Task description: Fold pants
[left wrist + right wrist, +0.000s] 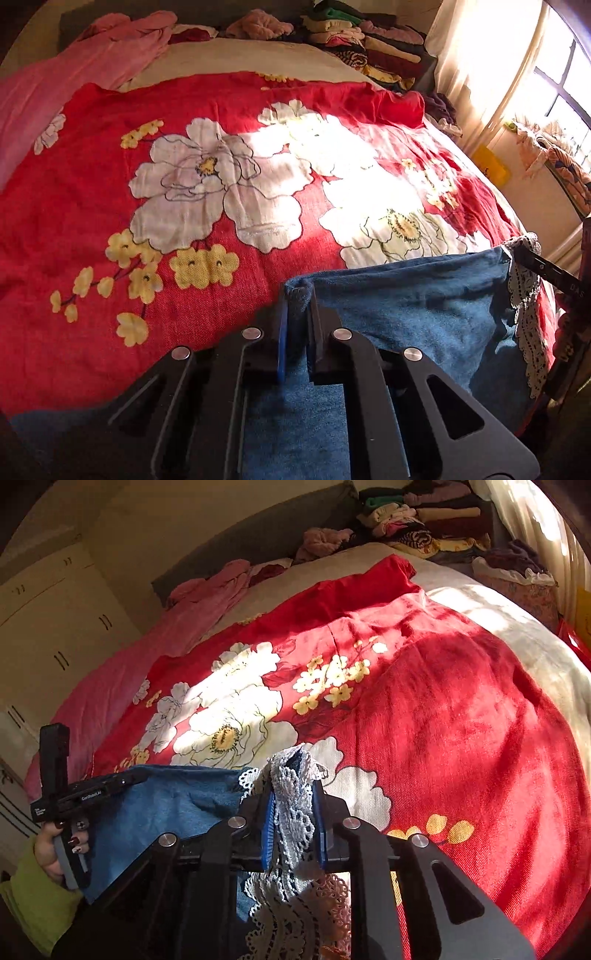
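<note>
Blue denim pants point(406, 306) with white lace trim point(524, 295) hang stretched between my two grippers above a bed. My left gripper point(297, 295) is shut on one top corner of the denim. My right gripper point(293, 797) is shut on the other corner, pinching the lace trim point(291, 801) and denim together. The pants also show in the right wrist view point(173, 805), with the left gripper point(92, 794) and the hand holding it at the left. The right gripper's finger shows at the right edge of the left wrist view point(546, 267).
The bed carries a red blanket with white and yellow flowers point(221, 184). A pink garment point(92, 74) lies at its far left. Folded clothes are stacked at the headboard point(369, 40). A curtain and window point(535, 81) are to the right, white cupboards point(48, 627) to the left.
</note>
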Demonstrator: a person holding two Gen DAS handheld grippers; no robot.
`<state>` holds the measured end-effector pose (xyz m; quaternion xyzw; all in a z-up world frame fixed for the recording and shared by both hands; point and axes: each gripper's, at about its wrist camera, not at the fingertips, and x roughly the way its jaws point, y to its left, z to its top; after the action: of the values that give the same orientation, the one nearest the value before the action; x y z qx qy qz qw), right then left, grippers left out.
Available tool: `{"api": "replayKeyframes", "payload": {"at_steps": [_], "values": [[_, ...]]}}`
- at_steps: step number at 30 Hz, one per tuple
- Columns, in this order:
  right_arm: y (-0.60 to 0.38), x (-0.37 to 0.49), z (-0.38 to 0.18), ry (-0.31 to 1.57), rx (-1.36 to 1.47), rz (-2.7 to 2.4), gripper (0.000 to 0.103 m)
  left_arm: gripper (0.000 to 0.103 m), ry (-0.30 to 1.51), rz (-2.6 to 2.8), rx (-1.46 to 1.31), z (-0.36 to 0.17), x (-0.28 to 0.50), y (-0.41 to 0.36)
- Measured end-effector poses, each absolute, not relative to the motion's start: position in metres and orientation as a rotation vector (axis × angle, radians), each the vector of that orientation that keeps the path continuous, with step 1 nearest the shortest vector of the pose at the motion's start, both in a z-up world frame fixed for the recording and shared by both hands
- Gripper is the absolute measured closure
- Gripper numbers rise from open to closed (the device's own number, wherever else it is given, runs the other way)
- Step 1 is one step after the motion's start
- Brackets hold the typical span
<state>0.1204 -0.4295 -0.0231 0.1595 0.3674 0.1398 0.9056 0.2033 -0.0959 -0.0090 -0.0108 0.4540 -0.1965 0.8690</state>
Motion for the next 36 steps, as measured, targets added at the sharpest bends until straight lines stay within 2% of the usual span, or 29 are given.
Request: {"api": "replayKeyframes", "payload": {"at_steps": [4, 9, 12, 15, 16, 17, 18, 20, 22, 29, 32, 36], "values": [[-0.416, 0.137, -0.017, 0.762, 0.199, 0.211, 0.087, 0.101, 0.925, -0.39, 0.04, -0.008, 0.209, -0.105], [-0.402, 0.158, -0.05, 0.899, 0.062, 0.122, 0.087, 0.099, 0.954, -0.362, 0.075, -0.034, 0.216, -0.111], [-0.405, 0.159, -0.056, 0.9, 0.064, 0.118, 0.084, 0.096, 0.946, -0.349, 0.089, -0.042, 0.217, -0.112], [-0.403, 0.157, -0.057, 0.886, 0.043, 0.097, 0.077, 0.095, 0.945, -0.35, 0.08, -0.044, 0.218, -0.11], [-0.404, 0.154, -0.055, 0.87, 0.044, 0.083, 0.069, 0.094, 0.94, -0.35, 0.08, -0.042, 0.217, -0.109], [-0.407, 0.15, -0.05, 0.847, 0.056, 0.064, 0.053, 0.091, 0.931, -0.346, 0.078, -0.041, 0.216, -0.108], [-0.413, 0.145, -0.044, 0.814, 0.089, 0.062, 0.048, 0.087, 0.923, -0.342, 0.075, -0.038, 0.215, -0.106], [-0.43, 0.13, -0.031, 0.744, 0.178, 0.063, 0.039, 0.06, 0.919, -0.311, 0.073, -0.031, 0.211, -0.098], [-0.444, 0.115, -0.021, 0.686, 0.234, 0.038, 0.032, 0.047, 0.923, -0.26, 0.046, -0.02, 0.205, -0.084], [-0.453, 0.076, 0.0, 0.612, 0.282, 0.006, 0.031, 0.023, 0.829, -0.209, 0.014, 0.018, 0.153, -0.05], [-0.439, 0.053, 0.004, 0.627, 0.24, 0.027, 0.026, 0.019, 0.807, -0.209, 0.035, 0.026, 0.131, -0.044], [-0.415, 0.028, 0.002, 0.692, 0.156, 0.074, 0.026, 0.016, 0.79, -0.207, 0.08, 0.029, 0.1, -0.03]]}}
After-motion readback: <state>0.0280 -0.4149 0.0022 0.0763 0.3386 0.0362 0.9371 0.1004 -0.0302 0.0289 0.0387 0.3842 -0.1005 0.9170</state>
